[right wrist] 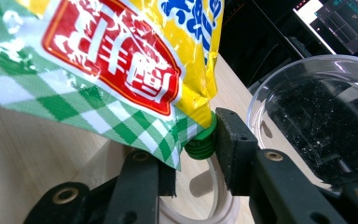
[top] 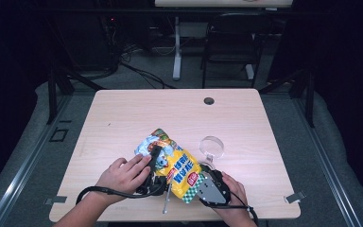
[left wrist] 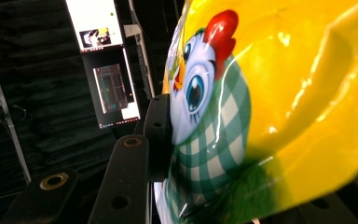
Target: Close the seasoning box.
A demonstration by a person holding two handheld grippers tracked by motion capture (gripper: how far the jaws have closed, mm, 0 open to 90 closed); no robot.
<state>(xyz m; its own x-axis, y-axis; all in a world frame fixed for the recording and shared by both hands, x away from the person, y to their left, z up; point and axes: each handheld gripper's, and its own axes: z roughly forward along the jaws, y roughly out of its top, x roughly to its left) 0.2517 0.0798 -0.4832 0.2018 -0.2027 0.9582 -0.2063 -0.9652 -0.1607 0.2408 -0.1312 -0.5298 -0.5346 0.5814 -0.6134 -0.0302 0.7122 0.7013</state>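
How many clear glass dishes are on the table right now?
1. The clear glass dish sits on the table, just beyond the right gripper and right of the yellow pouch. The pouch and hands may hide something smaller.

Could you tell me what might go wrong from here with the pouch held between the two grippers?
The right gripper has the green cap between its jaws; if the cap comes off while the pouch is tilted, contents could spill onto the table. The left gripper presses on glossy film, which may slip or crumple. The clear glass bowl stands close and could get knocked.
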